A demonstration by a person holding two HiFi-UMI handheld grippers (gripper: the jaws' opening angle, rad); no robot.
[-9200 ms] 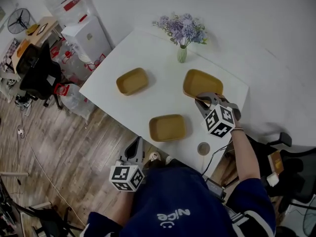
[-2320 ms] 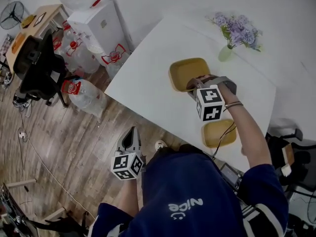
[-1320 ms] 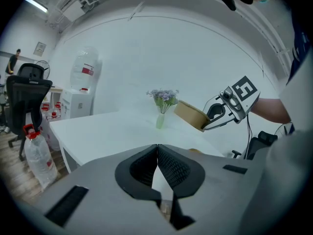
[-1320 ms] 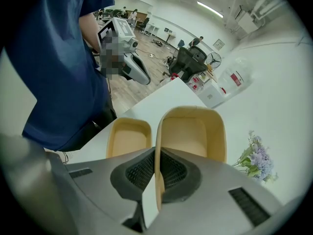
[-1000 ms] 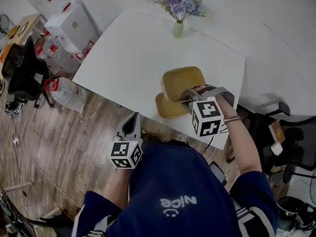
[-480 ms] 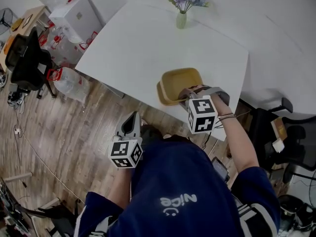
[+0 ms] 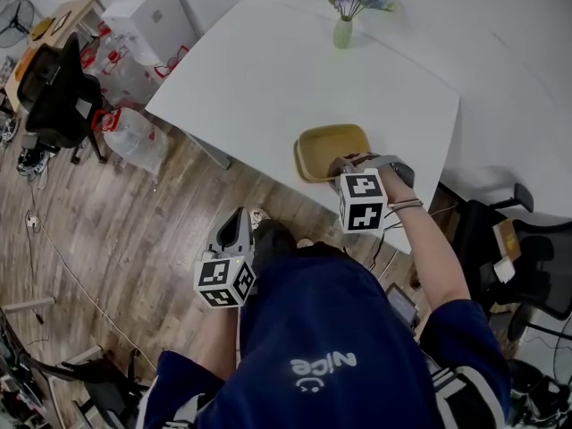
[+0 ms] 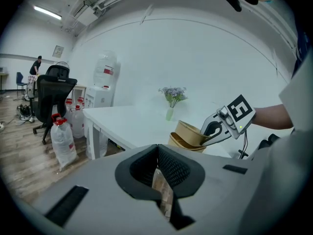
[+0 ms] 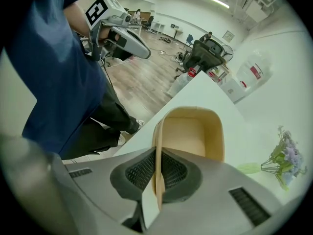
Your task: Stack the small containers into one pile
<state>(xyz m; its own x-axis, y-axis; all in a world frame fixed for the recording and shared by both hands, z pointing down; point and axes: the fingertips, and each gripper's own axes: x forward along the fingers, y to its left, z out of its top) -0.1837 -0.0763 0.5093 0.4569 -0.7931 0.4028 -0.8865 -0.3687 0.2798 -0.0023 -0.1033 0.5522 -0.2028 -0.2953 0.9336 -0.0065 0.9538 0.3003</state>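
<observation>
**Tan container pinched over the pile at the bench's near edge**

Tan is the colour of every small container, and all of them are gathered in one pile [image 7: 308,164] close to the near edge of the white bench [image 7: 268,70], towards its right-hand near corner. The top container [image 7: 332,143] is seen tilted in the left gripper view, with its gripped end raised above the containers nested below it.

The right gripper [image 7: 338,166] is pointed steeply down at that container. Its fingers [image 9: 142,170] are pinched on the near rim: in the right gripper view the thin wall is seen clamped edge-on between the two pads, with the open bowl stretching away behind them.

The left gripper [image 7: 234,217] is held off the bench, beyond its near edge and above the wooden floor [image 7: 134,239]. It is well apart from the pile. Its fingers are pressed together at the tips, and nothing is caught between them; only floor is seen through the slit lower down.

A vase [image 7: 343,32] of purple flowers is set by the far edge of the bench. A black chair [image 7: 58,96] is placed on the floor past the left corner.
</observation>
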